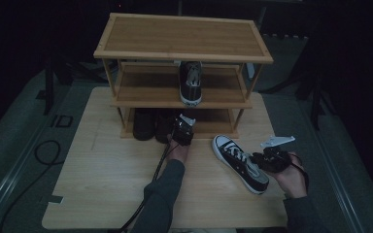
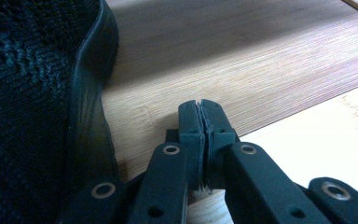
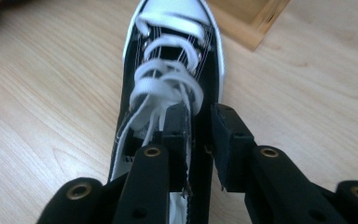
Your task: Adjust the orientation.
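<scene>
Sneaker [image 3: 168, 84] collar between right tool [image 3: 200, 121] jaws

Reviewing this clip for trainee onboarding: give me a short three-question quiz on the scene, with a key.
1. True or false: the left gripper has its jaws pressed together.
2. Which shelf of the rack holds the lone sneaker: A top, B middle, C bottom?
3. What straddles the side wall of the laced sneaker on the table?

Key: 1 true. 2 B. 3 the right gripper.
</scene>
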A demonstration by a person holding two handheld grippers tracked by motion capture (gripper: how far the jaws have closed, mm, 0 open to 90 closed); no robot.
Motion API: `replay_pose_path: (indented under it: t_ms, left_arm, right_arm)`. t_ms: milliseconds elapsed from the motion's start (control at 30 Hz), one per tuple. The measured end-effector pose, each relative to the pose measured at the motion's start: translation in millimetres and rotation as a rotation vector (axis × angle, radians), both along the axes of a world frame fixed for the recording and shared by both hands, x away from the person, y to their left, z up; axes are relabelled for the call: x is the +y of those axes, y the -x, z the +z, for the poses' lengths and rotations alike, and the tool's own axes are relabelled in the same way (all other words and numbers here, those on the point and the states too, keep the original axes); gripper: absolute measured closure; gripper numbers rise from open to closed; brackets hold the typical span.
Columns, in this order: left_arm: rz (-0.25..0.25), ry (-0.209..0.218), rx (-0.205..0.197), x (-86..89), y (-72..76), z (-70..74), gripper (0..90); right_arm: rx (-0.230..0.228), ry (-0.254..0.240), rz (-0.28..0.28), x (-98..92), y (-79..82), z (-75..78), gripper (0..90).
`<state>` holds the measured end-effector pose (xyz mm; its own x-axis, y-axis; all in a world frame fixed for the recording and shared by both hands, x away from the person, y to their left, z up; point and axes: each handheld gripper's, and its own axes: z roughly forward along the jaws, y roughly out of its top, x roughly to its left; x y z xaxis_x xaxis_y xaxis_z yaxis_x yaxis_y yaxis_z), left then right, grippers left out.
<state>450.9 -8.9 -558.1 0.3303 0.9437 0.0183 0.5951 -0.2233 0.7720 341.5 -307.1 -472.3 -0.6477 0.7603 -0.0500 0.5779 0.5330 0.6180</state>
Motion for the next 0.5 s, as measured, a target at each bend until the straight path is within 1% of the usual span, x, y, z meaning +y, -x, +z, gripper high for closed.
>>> replay_pose_path:
  t_ms: [133, 200, 367, 500]
  left_arm:
    - [0.001, 0.001, -0.001, -0.1, 0.0, -0.1, 88.2]
    - [0.0, 0.0, 0.0, 0.0, 0.0, 0.0, 88.2]
    - [0.0, 0.001, 0.0, 0.0, 0.0, 0.0, 88.2]
    - [0.002, 0.002, 0.0, -0.1, 0.0, 0.0, 88.2]
  right_arm:
    - [0.025, 0.031, 0.008, 3.0, -2.3, -7.4, 79.3]
    - [0.032, 0.064, 0.012, 6.0, -4.6, -11.8, 79.6]
    - [0.042, 0.057, 0.015, 10.8, -12.0, -18.9, 81.4]
    - [0.043, 0.061, 0.025, 13.1, -14.1, -21.6, 85.4]
